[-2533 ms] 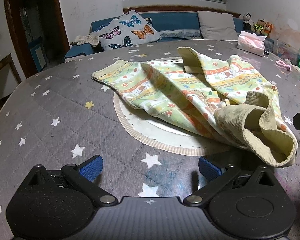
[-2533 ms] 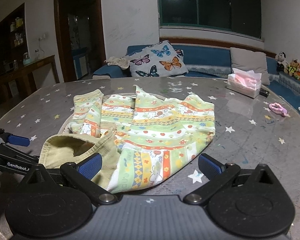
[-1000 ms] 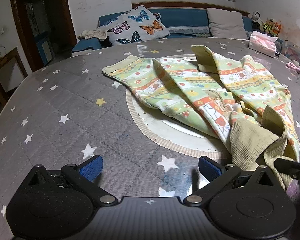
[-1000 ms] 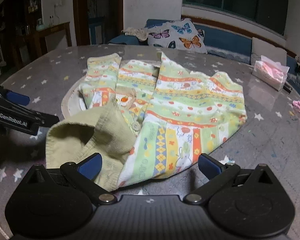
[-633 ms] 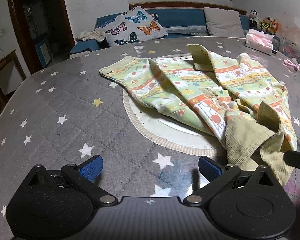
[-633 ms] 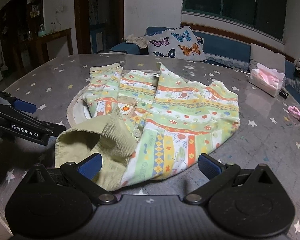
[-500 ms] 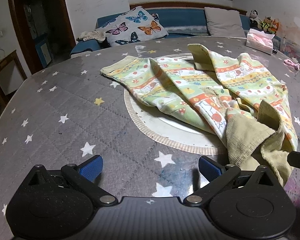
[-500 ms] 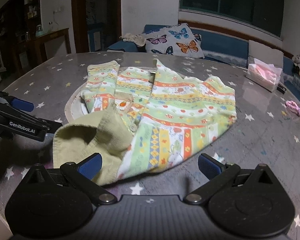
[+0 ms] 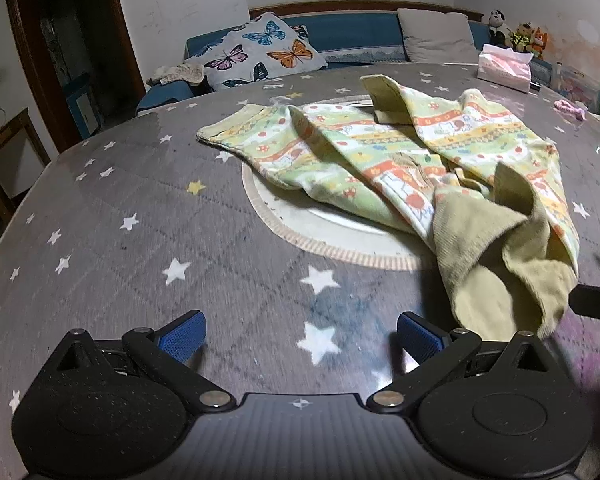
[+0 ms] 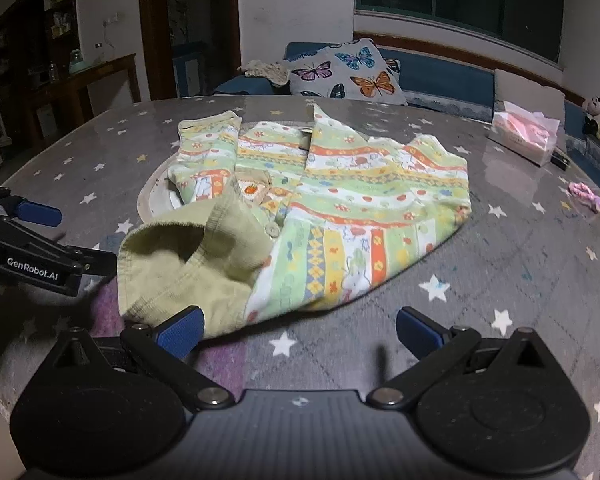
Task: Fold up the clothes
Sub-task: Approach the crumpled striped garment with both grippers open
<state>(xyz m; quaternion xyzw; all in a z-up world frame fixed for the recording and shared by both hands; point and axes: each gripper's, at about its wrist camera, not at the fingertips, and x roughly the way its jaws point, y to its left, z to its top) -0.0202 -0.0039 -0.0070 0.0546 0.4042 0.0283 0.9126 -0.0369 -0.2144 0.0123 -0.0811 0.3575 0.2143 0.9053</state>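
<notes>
Both grippers have dropped nearer the garment's olive collar, fingers spread and empty.
Left gripper (image 9: 302, 330) sits left of the collar; right gripper (image 10: 299, 326) has its left finger touching it. Patterned garment (image 10: 340, 208) lies crumpled on the star-print desk (image 9: 140, 240).

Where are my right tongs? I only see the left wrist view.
Observer: The right tongs are open and hold nothing, low in front of the shirt's near edge.
Operator: Any buttons on it?
Observer: Yes, one button shows beside the corduroy flap.
Operator: How close are my left tongs to that flap?
Observer: Seen from the right wrist, the left tongs sit left of the flap. One fingertip ends at the flap's edge, but I cannot tell whether it touches.
</notes>
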